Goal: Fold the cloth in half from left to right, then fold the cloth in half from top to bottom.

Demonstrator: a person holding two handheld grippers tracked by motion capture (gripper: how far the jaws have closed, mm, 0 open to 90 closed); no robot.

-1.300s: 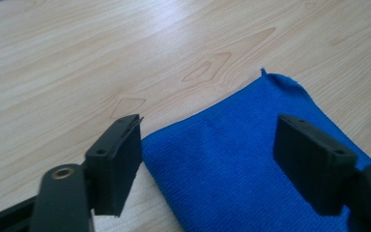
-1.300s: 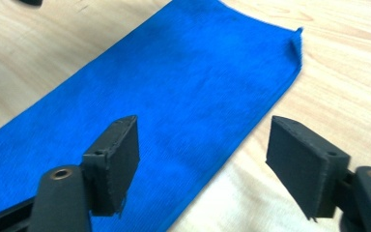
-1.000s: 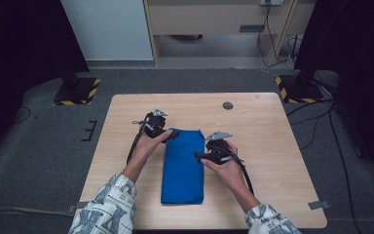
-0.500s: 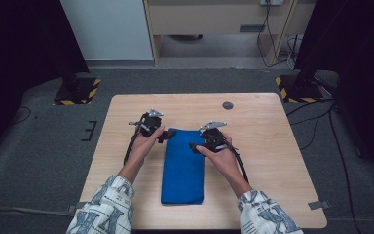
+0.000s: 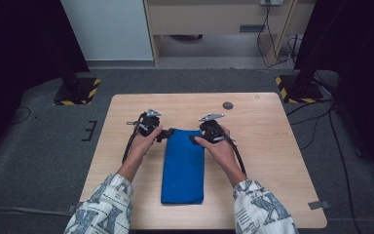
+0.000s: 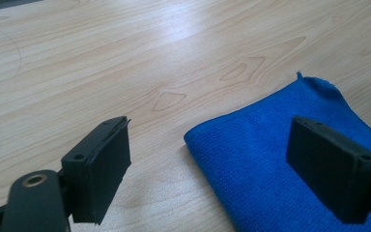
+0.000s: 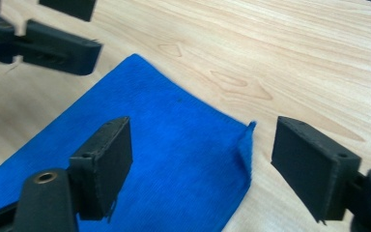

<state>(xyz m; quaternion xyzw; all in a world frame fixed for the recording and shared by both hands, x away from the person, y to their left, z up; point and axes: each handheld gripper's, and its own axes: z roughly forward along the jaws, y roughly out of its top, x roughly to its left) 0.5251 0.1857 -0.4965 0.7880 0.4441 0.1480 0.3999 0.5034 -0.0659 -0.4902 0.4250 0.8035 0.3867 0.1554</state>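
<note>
Lab or recording studio setting: light wooden table [image 5: 272, 146] on grey carpet [image 5: 44, 146], black curtains [image 5: 24, 39] at both sides, yellow-black hazard-striped stand bases [image 5: 78, 91], loose black cables [image 5: 321, 122] on floor.

light: even, bright on table [image 5: 272, 146] | surroundings dark | near claw blurred | shadows soft

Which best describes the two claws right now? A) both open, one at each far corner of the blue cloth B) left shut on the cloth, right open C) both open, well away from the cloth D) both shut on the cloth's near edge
A: the left claw and right claw each stand with jaws spread, straddling a far corner of the folded blue cloth, which lies flat on the table.
</note>
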